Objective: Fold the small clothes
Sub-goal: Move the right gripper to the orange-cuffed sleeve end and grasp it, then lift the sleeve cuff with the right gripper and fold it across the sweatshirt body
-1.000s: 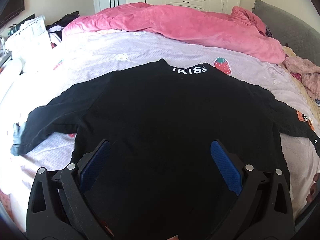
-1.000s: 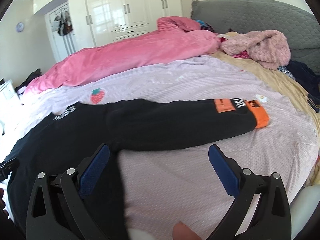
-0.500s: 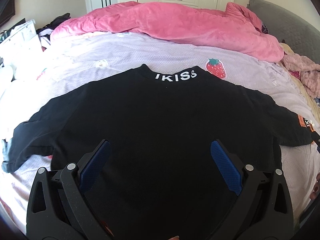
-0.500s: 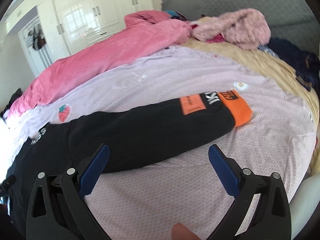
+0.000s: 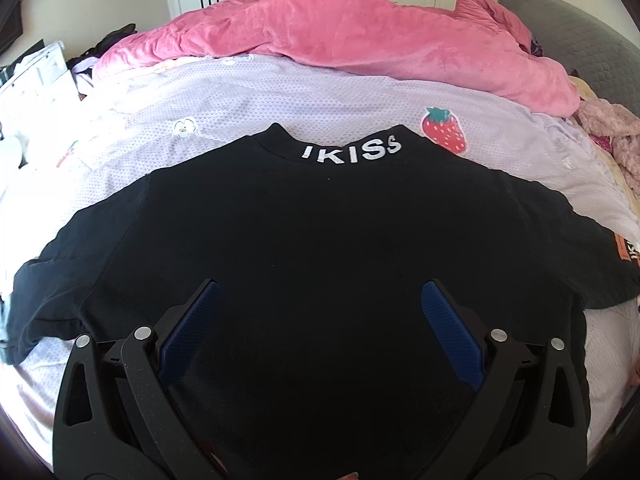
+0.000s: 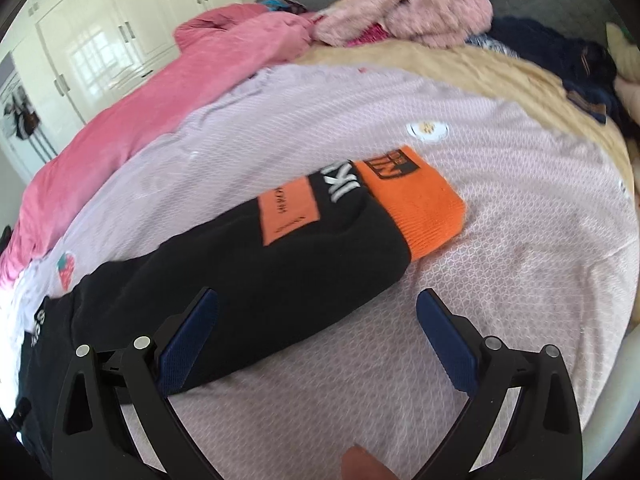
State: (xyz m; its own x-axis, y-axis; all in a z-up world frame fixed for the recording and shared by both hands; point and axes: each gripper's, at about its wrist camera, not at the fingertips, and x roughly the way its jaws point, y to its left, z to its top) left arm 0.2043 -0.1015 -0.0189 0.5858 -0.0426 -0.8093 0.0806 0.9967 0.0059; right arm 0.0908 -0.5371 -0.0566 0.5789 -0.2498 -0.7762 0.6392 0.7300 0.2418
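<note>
right gripper [image 6: 316, 308] nearer orange cuff [image 6: 420, 208] | black sweatshirt [image 5: 320, 240] flat | both grippers wide, empty

The left wrist camera sits low over the near hem of the black sweatshirt [image 5: 320, 240], facing straight up its back toward the collar and the far pink quilt [image 5: 340, 36]. The right wrist camera sits close above the lilac bedspread [image 6: 500, 220] to the right, tilted, facing along the right sleeve toward its orange cuff [image 6: 420, 208]. Both views share the sweatshirt, the strawberry print [image 5: 443, 129] and the quilt.
</note>
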